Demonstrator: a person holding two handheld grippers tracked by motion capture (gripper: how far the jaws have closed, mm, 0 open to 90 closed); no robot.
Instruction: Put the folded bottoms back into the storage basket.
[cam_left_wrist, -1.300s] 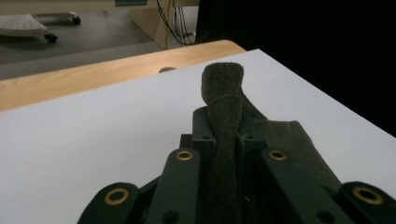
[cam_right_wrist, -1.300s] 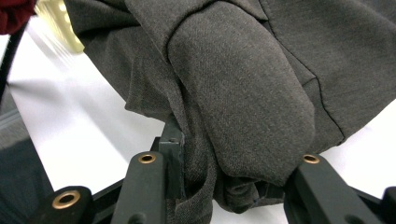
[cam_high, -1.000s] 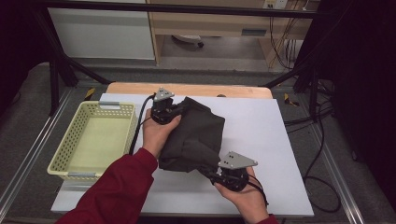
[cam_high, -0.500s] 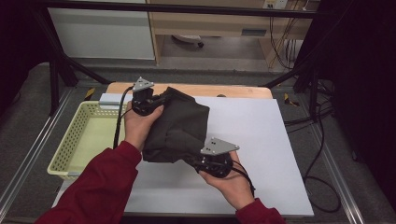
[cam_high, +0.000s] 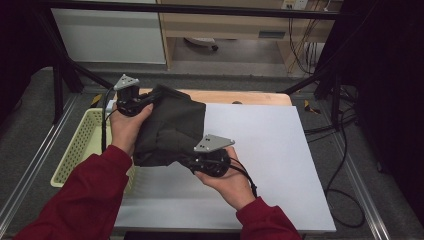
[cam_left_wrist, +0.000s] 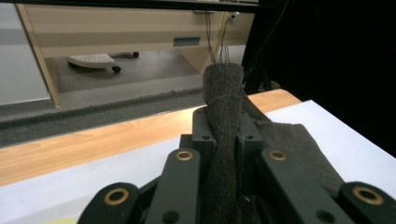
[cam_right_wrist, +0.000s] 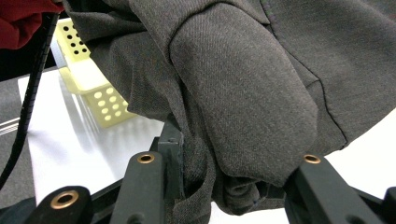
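Item: dark grey garment (cam_high: 170, 127), woven cloth, folded into a thick bundle. It is hanging in the air between the two claws, over the left part of the white table (cam_high: 280, 165) and reaching toward the basket's edge; its lower fold is sagging near the table top.

Left claw (cam_high: 150, 100): it is pinching a narrow fold of the garment at the far left corner, jaws pressed tight together on the cloth, a tuft (cam_left_wrist: 224, 88) standing up past the tips in the left gripper view.

Right claw (cam_high: 192, 160): it is gripping a thicker wad of the garment at the near edge, jaws standing partly apart around the bunched layers (cam_right_wrist: 243, 116).

Adjacent: pale yellow perforated basket (cam_high: 82, 150), sitting at the left edge of the table, partly under the person's left sleeve (cam_high: 85, 195). Its near corner (cam_right_wrist: 100, 100) is lying just below the cloth in the right gripper view.

Handling note, as a judgement: the step in hand is looking like carrying the bundle to the basket. To do it well, both claws should be travelling together at one height so the folds are not pulling apart; the sagging fold should be clearing the basket rim before lowering; release should be coming only once the bundle is resting inside, the thick side first.

Surroundings: wooden strip (cam_high: 250, 97) at the far table edge, grey floor beyond.
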